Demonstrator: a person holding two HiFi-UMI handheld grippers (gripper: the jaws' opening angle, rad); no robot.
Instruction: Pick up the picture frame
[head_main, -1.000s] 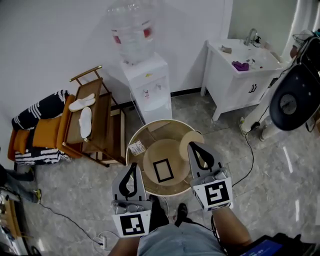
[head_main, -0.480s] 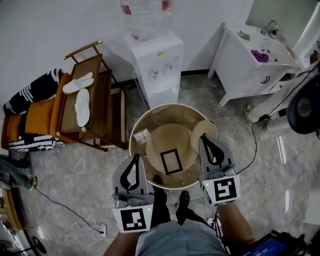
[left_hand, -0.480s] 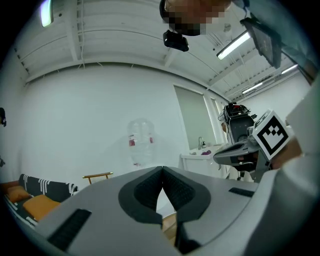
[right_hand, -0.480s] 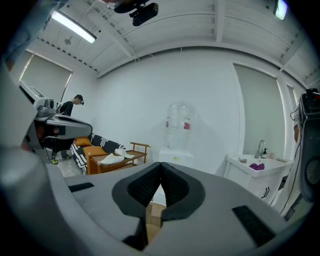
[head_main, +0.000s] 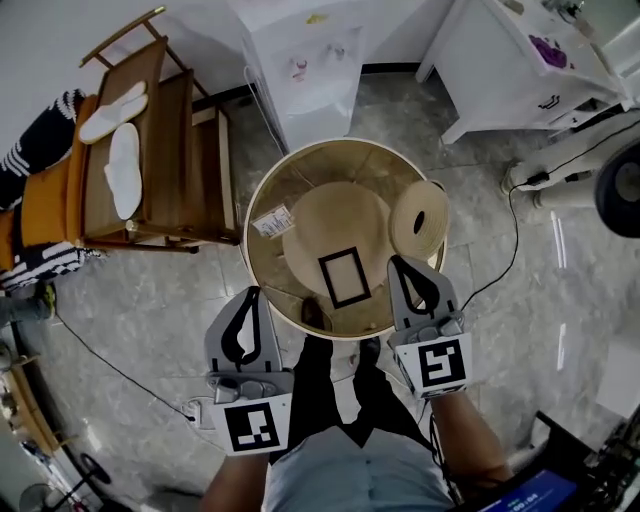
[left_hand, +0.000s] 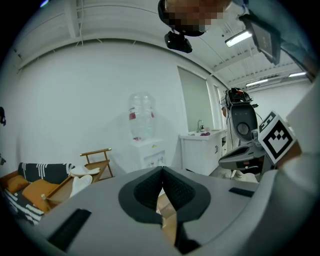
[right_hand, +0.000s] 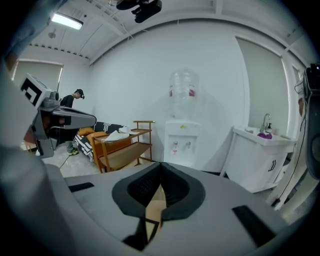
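Note:
The black picture frame (head_main: 345, 277) lies flat on a round tan mat in the middle of a round beige table (head_main: 262, 190). My left gripper (head_main: 257, 294) is shut and empty, its tips just outside the table's near-left rim. On the other side, my right gripper (head_main: 399, 263) is also shut and empty, with its tips over the near-right rim, a short way right of the frame. In the left gripper view the left gripper (left_hand: 161, 171) has its pads meeting. The right gripper (right_hand: 161, 166) looks the same in its own view. Neither touches the frame.
A smaller tan disc (head_main: 420, 220) and a labelled packet (head_main: 272, 222) also lie on the table. A wooden rack with white slippers (head_main: 125, 150) stands left, a water dispenser (head_main: 305, 60) behind, a white cabinet (head_main: 520, 70) to the right. A cable (head_main: 505, 270) runs across the floor.
Both grippers have come down and forward toward the table's near rim, staying shut. The head view has tilted down, so the table now fills its middle.

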